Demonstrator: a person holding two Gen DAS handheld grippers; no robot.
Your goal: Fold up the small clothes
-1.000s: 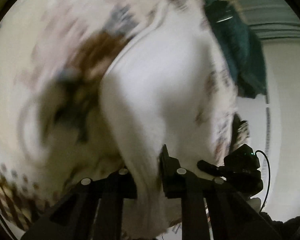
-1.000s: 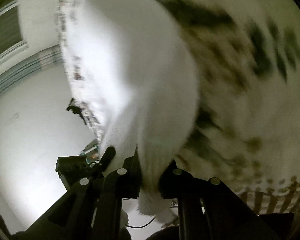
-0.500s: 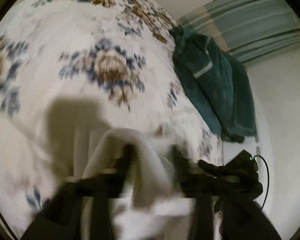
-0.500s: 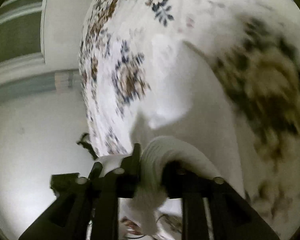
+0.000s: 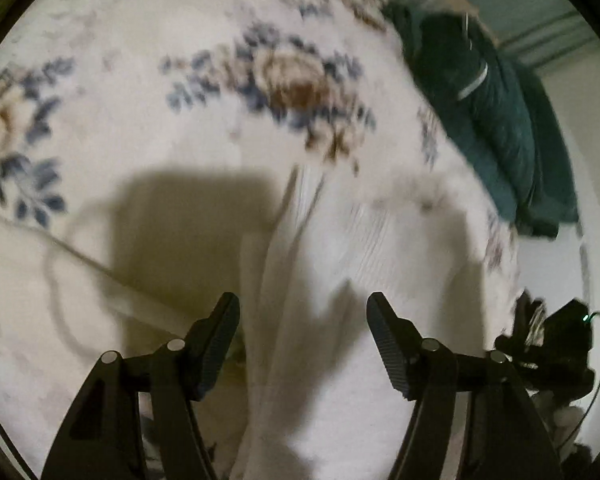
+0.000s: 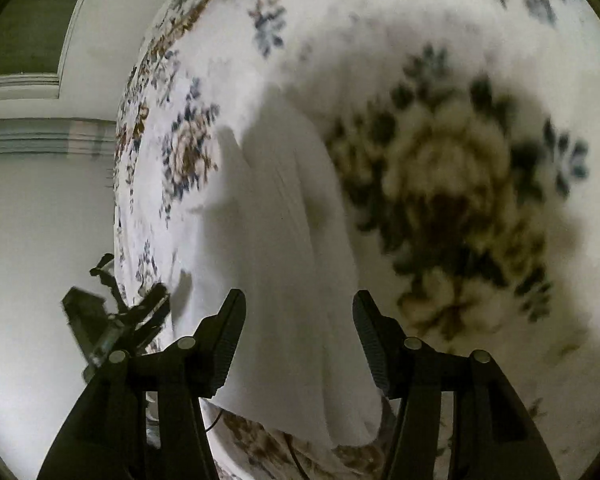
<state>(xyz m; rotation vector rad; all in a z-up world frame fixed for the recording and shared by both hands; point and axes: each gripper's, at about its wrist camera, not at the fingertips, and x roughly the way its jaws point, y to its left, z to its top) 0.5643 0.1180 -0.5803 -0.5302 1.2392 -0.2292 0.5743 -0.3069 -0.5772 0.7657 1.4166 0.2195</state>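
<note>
Garment position: the white garment lies on the floral bedspread, running lengthwise between both sets of fingers. Left gripper: jaws spread apart, nothing clamped. Right gripper: jaws likewise apart over the same cloth. Blur makes the folds hard to read; it appears doubled lengthwise. A dark teal garment lies near the bed edge.

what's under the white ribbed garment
The white ribbed garment lies on a cream floral bedspread, which shows all around it. Anything beneath the cloth itself is covered.
</note>
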